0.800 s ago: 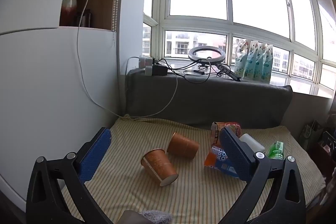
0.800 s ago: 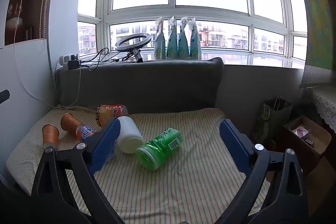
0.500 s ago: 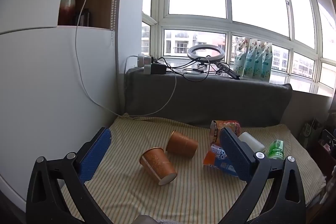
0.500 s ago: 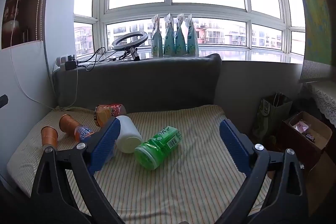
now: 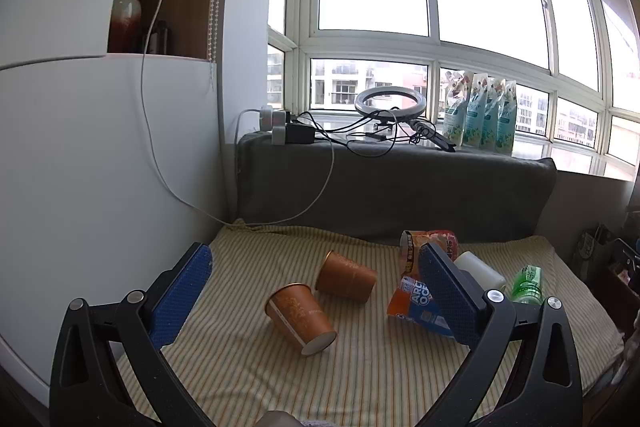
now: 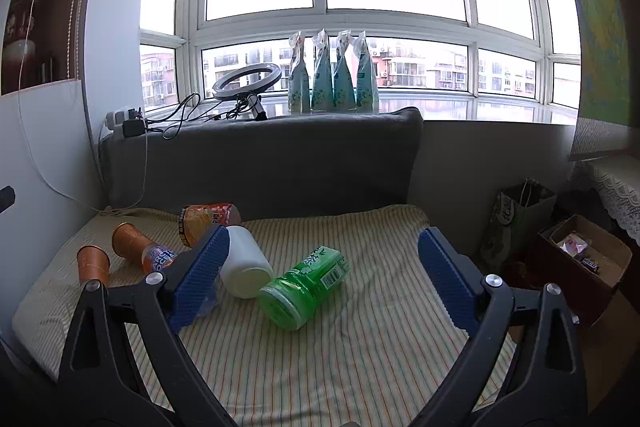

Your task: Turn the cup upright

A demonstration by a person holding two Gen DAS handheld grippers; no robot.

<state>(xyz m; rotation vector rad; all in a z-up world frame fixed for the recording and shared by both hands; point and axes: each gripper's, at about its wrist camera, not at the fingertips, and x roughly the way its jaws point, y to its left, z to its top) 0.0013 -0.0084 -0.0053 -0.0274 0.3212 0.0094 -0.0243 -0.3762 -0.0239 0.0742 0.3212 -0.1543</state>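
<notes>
Two orange paper cups lie on their sides on the striped cushion (image 5: pixel 240 367). The near cup (image 5: pixel 300 317) points its white base toward me; the far cup (image 5: pixel 346 277) lies behind it. My left gripper (image 5: pixel 316 291) is open and empty, held above and before the cups. In the right wrist view both cups show at far left, the near cup (image 6: pixel 93 265) and the far cup (image 6: pixel 130 239). My right gripper (image 6: pixel 324 271) is open and empty, well to the right of them.
An Oreo packet (image 5: pixel 416 303), a snack bag (image 5: pixel 430 245), a white jar (image 6: pixel 244 267) and a green bottle (image 6: pixel 306 285) lie on the cushion right of the cups. A white cabinet (image 5: pixel 100 167) stands left, a grey backrest (image 5: pixel 392 187) behind. Boxes (image 6: pixel 584 263) sit right.
Both views have shifted slightly; the cups sit a little lower and more central in the left wrist view. No object has moved. Both grippers stay open.
</notes>
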